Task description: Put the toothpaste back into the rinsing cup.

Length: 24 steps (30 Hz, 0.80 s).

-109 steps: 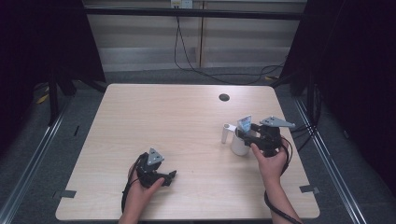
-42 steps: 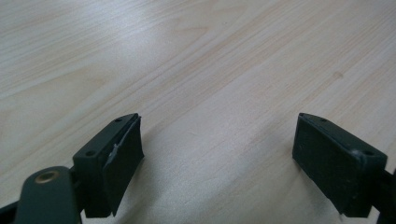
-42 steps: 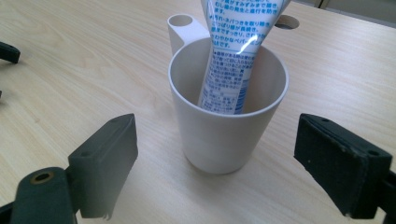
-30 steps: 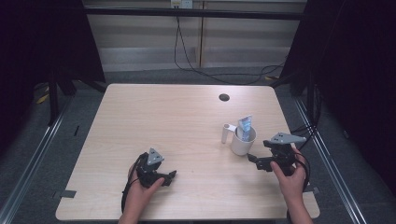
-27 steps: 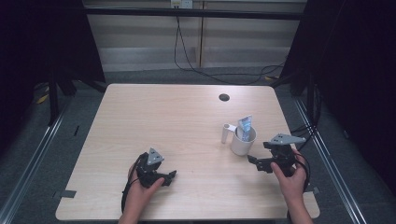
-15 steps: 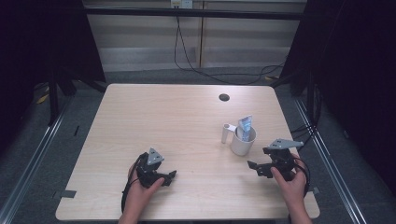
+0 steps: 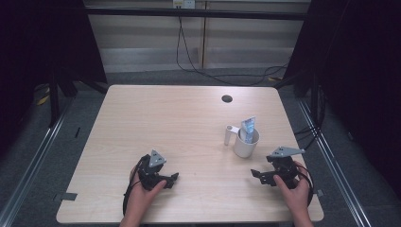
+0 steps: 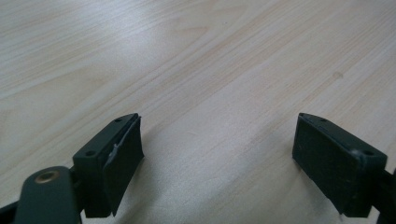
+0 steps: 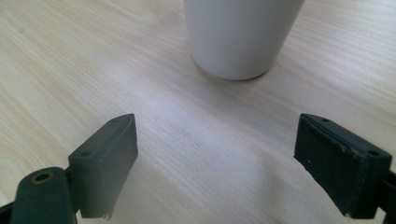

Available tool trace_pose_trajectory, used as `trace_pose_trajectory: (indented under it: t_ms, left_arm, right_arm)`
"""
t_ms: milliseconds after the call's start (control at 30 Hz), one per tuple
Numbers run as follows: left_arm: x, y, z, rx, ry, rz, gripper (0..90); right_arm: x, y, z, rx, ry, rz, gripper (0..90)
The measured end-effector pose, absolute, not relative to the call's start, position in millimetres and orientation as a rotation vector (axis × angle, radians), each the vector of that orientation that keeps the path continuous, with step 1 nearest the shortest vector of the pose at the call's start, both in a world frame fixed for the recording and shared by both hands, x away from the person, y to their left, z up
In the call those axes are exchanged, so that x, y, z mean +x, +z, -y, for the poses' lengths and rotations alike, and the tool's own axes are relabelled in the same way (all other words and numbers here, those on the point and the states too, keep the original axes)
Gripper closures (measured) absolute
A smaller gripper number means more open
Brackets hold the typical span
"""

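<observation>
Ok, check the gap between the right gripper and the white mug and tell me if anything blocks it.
Nothing visible blocks it. The right gripper sits open, below and to the right of the white mug, with bare table between its jaws and the mug's base. The tube stands inside the mug, not in the path.

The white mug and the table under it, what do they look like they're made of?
The mug looks like matte white plastic or glazed ceramic: smooth, evenly white wall, no strong shine; the pictures don't settle which. The table looks like pale wood or wood-look laminate, with visible grain lines.
</observation>
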<state>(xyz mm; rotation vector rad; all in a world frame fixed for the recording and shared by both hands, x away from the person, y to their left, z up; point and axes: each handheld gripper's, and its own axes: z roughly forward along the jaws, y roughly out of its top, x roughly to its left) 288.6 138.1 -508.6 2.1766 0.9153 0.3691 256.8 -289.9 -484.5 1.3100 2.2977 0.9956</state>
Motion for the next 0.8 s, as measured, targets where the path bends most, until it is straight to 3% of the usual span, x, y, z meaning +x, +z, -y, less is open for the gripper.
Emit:
trace_pose_trajectory:
  t_ms: [800]
  left_arm:
    - [289,-509,-138,2.178,0.369,-0.916,15.8]
  right_arm:
    - [254,-503,292,1.322,0.896,-2.335,13.0]
